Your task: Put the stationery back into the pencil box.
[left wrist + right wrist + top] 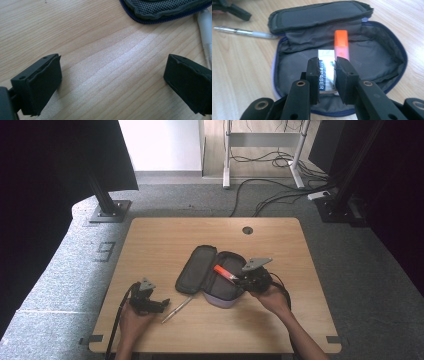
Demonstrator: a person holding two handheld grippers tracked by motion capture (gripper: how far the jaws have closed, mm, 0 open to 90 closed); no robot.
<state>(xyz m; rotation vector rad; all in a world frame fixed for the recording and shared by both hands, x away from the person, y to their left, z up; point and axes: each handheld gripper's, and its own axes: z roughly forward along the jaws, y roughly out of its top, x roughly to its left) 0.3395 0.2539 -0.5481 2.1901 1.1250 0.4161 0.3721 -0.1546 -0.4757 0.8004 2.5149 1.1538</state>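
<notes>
One eraser (326, 72), pinched by right gripper (327, 75) over the open pencil case (382, 57), orange highlighter (341, 46) at 1 o'clock. Left gripper (112, 82): jaws spread, over table (87, 37); pen (176, 310) at its 3 o'clock.

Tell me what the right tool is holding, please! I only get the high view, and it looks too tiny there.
Observer: The right tool pinches a white eraser with printed letters on its sleeve.
Operator: Is the orange thing in the tool too?
Observer: No. The orange highlighter lies inside the open pencil case, just beyond the eraser.
Operator: Is the left tool grabbing the pen?
Observer: No. The left tool has its jaws wide apart over bare table, with the pen off to one side.
</notes>
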